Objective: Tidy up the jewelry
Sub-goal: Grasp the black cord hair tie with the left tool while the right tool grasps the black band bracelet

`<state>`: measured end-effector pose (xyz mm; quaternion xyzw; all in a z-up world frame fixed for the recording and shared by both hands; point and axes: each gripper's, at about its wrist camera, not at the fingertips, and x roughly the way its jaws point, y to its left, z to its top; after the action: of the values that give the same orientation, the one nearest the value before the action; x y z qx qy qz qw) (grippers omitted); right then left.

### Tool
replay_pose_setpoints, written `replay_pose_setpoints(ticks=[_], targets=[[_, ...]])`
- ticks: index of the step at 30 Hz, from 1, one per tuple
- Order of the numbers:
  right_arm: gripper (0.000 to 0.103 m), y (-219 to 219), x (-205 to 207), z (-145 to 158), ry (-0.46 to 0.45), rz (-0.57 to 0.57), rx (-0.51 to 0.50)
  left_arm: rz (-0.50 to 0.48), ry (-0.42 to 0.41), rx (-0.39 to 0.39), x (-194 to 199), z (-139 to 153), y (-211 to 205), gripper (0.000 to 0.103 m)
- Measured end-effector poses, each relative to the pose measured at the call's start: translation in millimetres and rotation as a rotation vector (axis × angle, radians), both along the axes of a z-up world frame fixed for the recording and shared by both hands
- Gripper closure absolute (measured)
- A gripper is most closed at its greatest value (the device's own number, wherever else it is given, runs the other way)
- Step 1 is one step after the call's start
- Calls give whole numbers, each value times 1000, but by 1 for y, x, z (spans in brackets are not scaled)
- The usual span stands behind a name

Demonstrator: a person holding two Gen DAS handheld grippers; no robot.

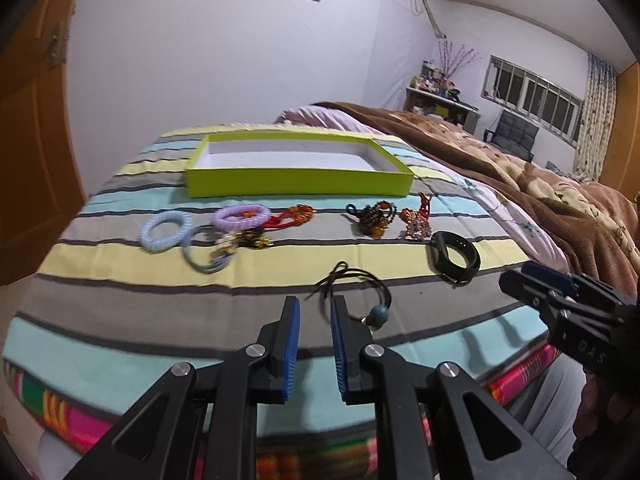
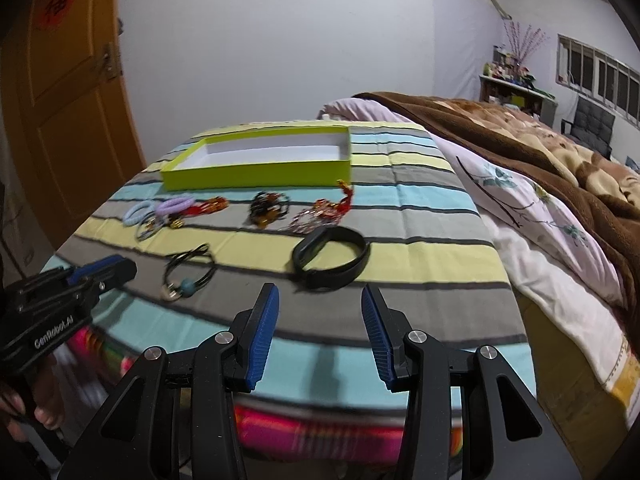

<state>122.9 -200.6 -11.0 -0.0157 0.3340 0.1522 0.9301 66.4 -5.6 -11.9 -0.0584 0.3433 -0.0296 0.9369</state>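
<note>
Just beyond right gripper (image 2: 320, 312), black wristband (image 2: 331, 258)

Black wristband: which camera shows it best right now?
The right wrist view: the black wristband lies large and whole, just ahead of the open right gripper. In the left wrist view the band sits smaller, off to the right, though fully visible.

Green tray (image 1: 300, 184) sits empty at the far side; hair ties (image 1: 166, 232), bead bracelets (image 1: 374, 218), black band (image 1: 454, 258) and cord necklace (image 1: 356, 292) lie scattered before it.
</note>
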Motion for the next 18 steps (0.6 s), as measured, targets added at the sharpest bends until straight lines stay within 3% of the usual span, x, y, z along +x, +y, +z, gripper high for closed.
replay_pose_setpoints(ticks=[12,16,18], targets=[[59,-9,65,-19,159,-67,43,-43,98,13,46,-18,-15,88],[80,-5,73,-22,192,-56,32,-51,112,34,51,-20,-21,88],[83,-4,75,-21,202,-57,22,-49,117,43,52,-20,-22,89]])
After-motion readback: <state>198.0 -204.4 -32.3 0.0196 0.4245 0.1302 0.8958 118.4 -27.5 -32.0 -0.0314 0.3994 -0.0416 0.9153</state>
